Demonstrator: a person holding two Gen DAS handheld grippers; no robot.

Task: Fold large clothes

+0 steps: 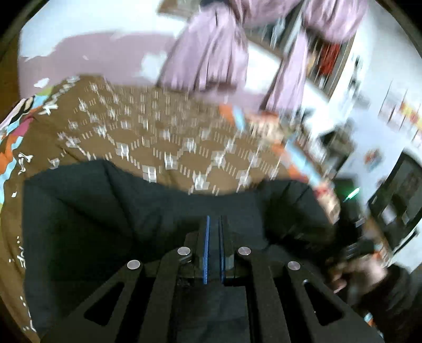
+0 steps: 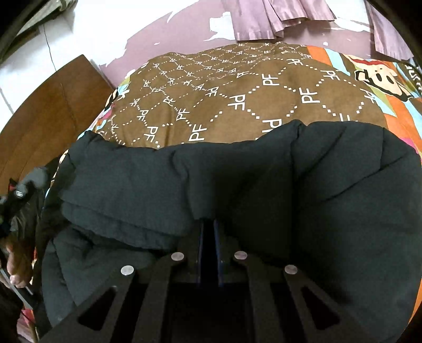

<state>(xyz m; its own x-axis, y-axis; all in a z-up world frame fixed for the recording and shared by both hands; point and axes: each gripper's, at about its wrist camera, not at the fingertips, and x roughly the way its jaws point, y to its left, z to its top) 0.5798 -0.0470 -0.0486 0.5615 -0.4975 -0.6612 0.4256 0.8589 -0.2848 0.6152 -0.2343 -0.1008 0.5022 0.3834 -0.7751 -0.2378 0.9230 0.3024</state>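
A black padded jacket (image 1: 105, 211) lies on a brown patterned bedspread (image 1: 158, 126); this left wrist view is motion-blurred. My left gripper (image 1: 214, 219) is shut, its blue pads nearly together with dark jacket cloth between them. In the right wrist view the same jacket (image 2: 343, 198) bulges in thick folds across the lower half. A fold drapes over the tips of my right gripper (image 2: 208, 223), which is shut on the cloth. The fingertips themselves are partly hidden by the fabric.
The bedspread (image 2: 224, 105) has a colourful cartoon border (image 2: 374, 76) on the right. Purple curtains (image 2: 263, 18) hang beyond the bed. A wooden board (image 2: 52, 105) stands on the left. A person's hand (image 2: 15, 263) shows at the left edge, another hand (image 1: 356, 274) at the right.
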